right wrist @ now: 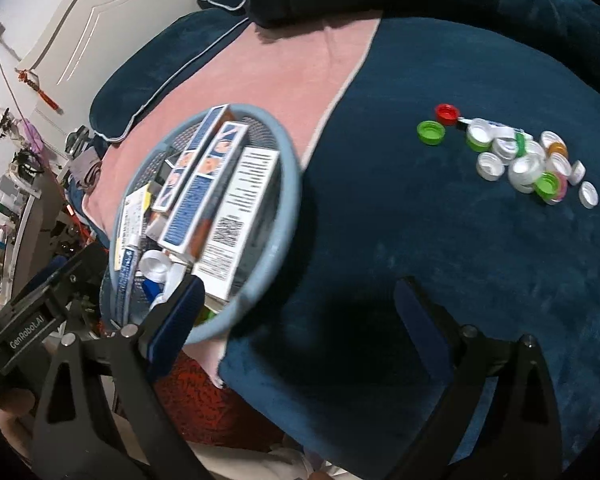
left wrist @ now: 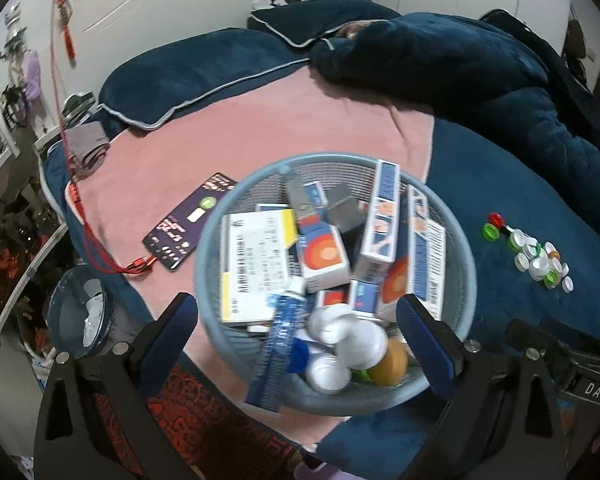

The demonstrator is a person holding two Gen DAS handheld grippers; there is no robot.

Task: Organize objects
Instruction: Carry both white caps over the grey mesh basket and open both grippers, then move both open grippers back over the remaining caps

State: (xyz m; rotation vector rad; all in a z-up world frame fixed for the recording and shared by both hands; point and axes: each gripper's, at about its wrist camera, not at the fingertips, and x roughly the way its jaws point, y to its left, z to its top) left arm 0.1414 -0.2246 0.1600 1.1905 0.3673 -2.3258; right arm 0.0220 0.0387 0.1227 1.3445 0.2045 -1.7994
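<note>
A round blue mesh basket sits on the bed, holding medicine boxes, a blue tube and several bottle caps. My left gripper hangs over its near side with jaws wide apart. Its left finger is outside the rim and its right finger is over the inside, gripping nothing. A pile of loose bottle caps lies on the blue bedspread to the right. My right gripper is open and empty over the bedspread between basket and caps, its left fingertip by the basket's near rim.
A pink blanket covers the bed's left half, with a purple card and a red cable on it. Blue pillows and a bunched duvet lie at the back. A waste bin stands on the floor at left.
</note>
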